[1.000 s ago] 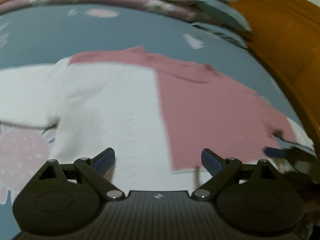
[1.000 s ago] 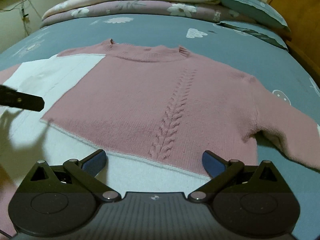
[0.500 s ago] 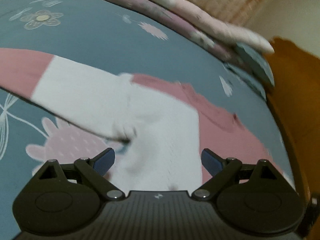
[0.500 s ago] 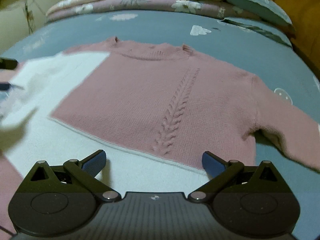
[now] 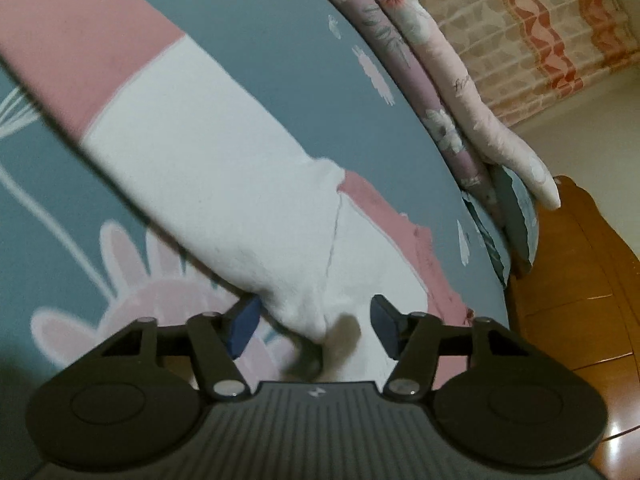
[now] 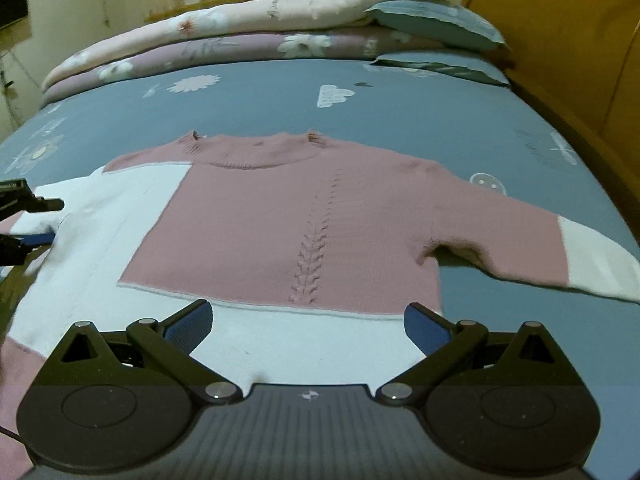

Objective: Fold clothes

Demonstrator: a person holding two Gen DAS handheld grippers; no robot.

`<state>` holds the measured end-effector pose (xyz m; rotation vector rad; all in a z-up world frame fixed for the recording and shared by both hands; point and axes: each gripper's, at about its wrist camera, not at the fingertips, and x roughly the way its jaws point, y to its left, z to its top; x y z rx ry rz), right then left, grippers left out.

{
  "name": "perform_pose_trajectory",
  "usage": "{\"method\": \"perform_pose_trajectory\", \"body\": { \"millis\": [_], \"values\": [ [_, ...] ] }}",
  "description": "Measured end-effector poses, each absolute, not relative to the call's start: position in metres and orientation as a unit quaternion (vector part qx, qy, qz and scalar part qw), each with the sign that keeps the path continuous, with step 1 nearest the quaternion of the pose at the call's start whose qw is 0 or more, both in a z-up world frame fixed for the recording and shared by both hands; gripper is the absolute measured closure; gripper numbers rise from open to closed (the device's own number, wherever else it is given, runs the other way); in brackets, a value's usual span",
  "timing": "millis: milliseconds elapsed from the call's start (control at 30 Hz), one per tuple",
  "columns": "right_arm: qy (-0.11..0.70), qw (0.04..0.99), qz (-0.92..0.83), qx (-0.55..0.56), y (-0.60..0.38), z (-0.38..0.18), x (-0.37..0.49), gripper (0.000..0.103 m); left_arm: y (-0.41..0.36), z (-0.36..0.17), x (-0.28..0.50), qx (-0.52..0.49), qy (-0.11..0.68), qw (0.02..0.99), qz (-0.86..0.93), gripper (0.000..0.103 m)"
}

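A pink and white knit sweater (image 6: pixel 304 208) lies flat, front up, on the blue bed sheet (image 6: pixel 400 120). In the left wrist view its white sleeve (image 5: pixel 224 184) with a pink end runs up and to the left. My left gripper (image 5: pixel 314 322) sits at that sleeve's armpit. Its jaws are closing with a bump of white fabric between them, and a gap still shows at the right pad. The right wrist view shows the left gripper (image 6: pixel 42 220) at the sweater's left edge. My right gripper (image 6: pixel 308 328) stands open above the white hem, holding nothing.
Folded floral quilts (image 6: pixel 240 28) and blue pillows (image 6: pixel 432 24) are stacked at the far end of the bed. A wooden headboard (image 6: pixel 560 40) runs along the right side. A patterned curtain (image 5: pixel 520 32) hangs behind the bed. Flower prints mark the sheet.
My left gripper has swept left across the sweater to the sleeve's armpit, rolled, and narrowed its jaws around the fabric. My right gripper has risen a little, so more of the right sleeve shows.
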<state>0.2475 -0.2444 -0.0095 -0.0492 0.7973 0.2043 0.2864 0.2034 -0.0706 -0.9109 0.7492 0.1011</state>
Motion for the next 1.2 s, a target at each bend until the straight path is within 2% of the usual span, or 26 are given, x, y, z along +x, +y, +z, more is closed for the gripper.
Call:
{"method": "perform_pose_trajectory", "body": {
  "millis": [33, 67, 233, 333, 400, 500, 700, 833, 867, 900, 1000, 1067, 1200],
  "values": [
    [0.388, 0.916, 0.096, -0.030, -0.240, -0.008, 0.246, 0.000, 0.205, -0.071, 0.289, -0.422, 0.353, 0.833, 0.052, 0.085],
    [0.388, 0.916, 0.093, -0.035, -0.236, -0.007, 0.245, 0.000, 0.206, -0.072, 0.291, -0.414, 0.354, 0.837, 0.057, 0.087],
    [0.386, 0.916, 0.085, -0.076, -0.211, -0.001, 0.240, 0.000, 0.212, -0.059, 0.298, -0.335, 0.349, 0.874, 0.050, 0.089],
    [0.384, 0.915, 0.086, -0.089, -0.199, 0.002, 0.240, 0.000, 0.213, -0.057, 0.304, -0.308, 0.367, 0.877, 0.040, 0.082],
    [0.384, 0.914, 0.089, -0.098, -0.191, 0.004, 0.239, 0.000, 0.214, -0.053, 0.300, -0.301, 0.385, 0.872, 0.023, 0.081],
    [0.382, 0.912, 0.095, -0.116, -0.180, 0.007, 0.235, 0.000, 0.211, -0.043, 0.286, -0.281, 0.407, 0.869, 0.006, 0.075],
    [0.377, 0.911, 0.105, -0.132, -0.163, 0.009, 0.235, 0.000, 0.167, -0.020, 0.281, -0.227, 0.366, 0.894, -0.125, 0.063],
    [0.381, 0.908, 0.106, -0.139, -0.155, 0.008, 0.232, 0.000, 0.146, -0.035, 0.298, -0.192, 0.390, 0.889, -0.146, 0.058],
    [0.382, 0.907, 0.107, -0.141, -0.155, 0.008, 0.230, 0.000, 0.149, -0.043, 0.297, -0.183, 0.408, 0.885, -0.131, 0.061],
    [0.384, 0.906, 0.106, -0.143, -0.156, 0.007, 0.227, 0.000, 0.155, -0.048, 0.292, -0.185, 0.405, 0.886, -0.132, 0.057],
    [0.393, 0.902, 0.096, -0.150, -0.163, 0.004, 0.222, 0.000, 0.168, -0.046, 0.272, -0.193, 0.405, 0.883, -0.137, 0.057],
    [0.401, 0.899, 0.089, -0.152, -0.168, 0.001, 0.220, 0.000, 0.170, -0.040, 0.265, -0.181, 0.429, 0.877, -0.117, 0.043],
    [0.399, 0.900, 0.089, -0.153, -0.179, 0.001, 0.219, 0.000, 0.162, -0.015, 0.245, -0.145, 0.400, 0.894, -0.141, 0.043]
  ]
}}
